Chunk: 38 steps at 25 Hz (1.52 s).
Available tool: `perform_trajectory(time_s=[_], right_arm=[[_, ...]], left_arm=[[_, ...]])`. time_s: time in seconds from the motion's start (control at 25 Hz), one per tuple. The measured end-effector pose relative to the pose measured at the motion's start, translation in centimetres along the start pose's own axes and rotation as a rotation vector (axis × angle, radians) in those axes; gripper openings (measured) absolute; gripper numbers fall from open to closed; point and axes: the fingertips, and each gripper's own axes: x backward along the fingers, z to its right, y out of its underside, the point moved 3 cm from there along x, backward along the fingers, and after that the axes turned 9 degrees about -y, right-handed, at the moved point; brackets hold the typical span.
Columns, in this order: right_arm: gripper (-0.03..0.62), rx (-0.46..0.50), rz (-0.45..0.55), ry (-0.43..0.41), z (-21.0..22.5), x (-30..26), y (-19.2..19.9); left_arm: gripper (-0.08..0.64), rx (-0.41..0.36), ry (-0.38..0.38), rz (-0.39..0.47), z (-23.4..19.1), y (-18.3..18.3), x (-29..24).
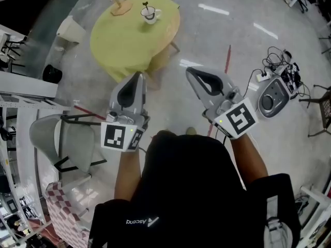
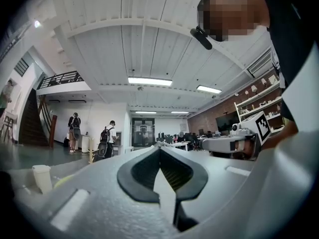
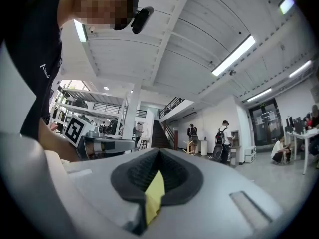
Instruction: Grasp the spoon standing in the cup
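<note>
A white cup stands on the round yellow table at the top of the head view. A thin spoon stands upright in it. Both grippers hang over the floor, well short of the table. My left gripper is shut with nothing between its jaws, tips pointing toward the table's near edge. To its right, my right gripper is shut too and holds nothing. A sliver of yellow shows through the gap below its closed tips in the right gripper view. Neither gripper view shows the cup.
A wooden stand with a hexagonal base is on the table left of the cup. A grey chair stands at my left, a white bin beside the table. A grey device with cables lies at the right. People stand far off.
</note>
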Motion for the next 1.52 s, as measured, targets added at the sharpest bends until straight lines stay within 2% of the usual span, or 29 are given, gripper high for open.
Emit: perform_trajectory(time_s=[0.24, 0.44, 0.64, 0.84, 1.2, 1.4, 1.48, 1.52], right_arm=[[0.003, -0.009, 0.007, -0.006, 2.7, 0.0, 0.6], [0.003, -0.007, -0.004, -0.005, 6.4, -2.0, 1.5], [0.003, -0.002, -0.022, -0.006, 11.2, -6.3, 2.7], [0.003, -0.014, -0.036, 0.0, 16.9, -12.5, 3.6], [0.003, -0.035, -0.093, 0.033, 26.0, -24.1, 7.1], [0.003, -0.055, -0.117, 0.056, 29.3, -28.6, 8.8], [0.003, -0.062, -0.131, 0.063, 30.4, -29.7, 9.5], [0.003, -0.065, -0.14, 0.065, 30.8, -30.1, 9.9]], left_arm=[[0.009, -0.009, -0.014, -0.006, -0.2, 0.6, -2.4], [0.01, -0.001, -0.015, 0.002, -1.9, 1.7, -6.4], [0.009, 0.012, -0.011, 0.002, -5.8, 3.6, -12.3], [0.011, 0.031, 0.0, -0.025, -11.5, 5.8, -19.7], [0.012, 0.063, 0.08, -0.116, -20.9, 10.6, -31.8], [0.016, 0.084, 0.16, -0.184, -23.8, 13.9, -36.5], [0.098, 0.092, 0.189, -0.219, -24.6, 15.5, -38.1], [0.115, 0.095, 0.202, -0.239, -24.9, 16.3, -38.9]])
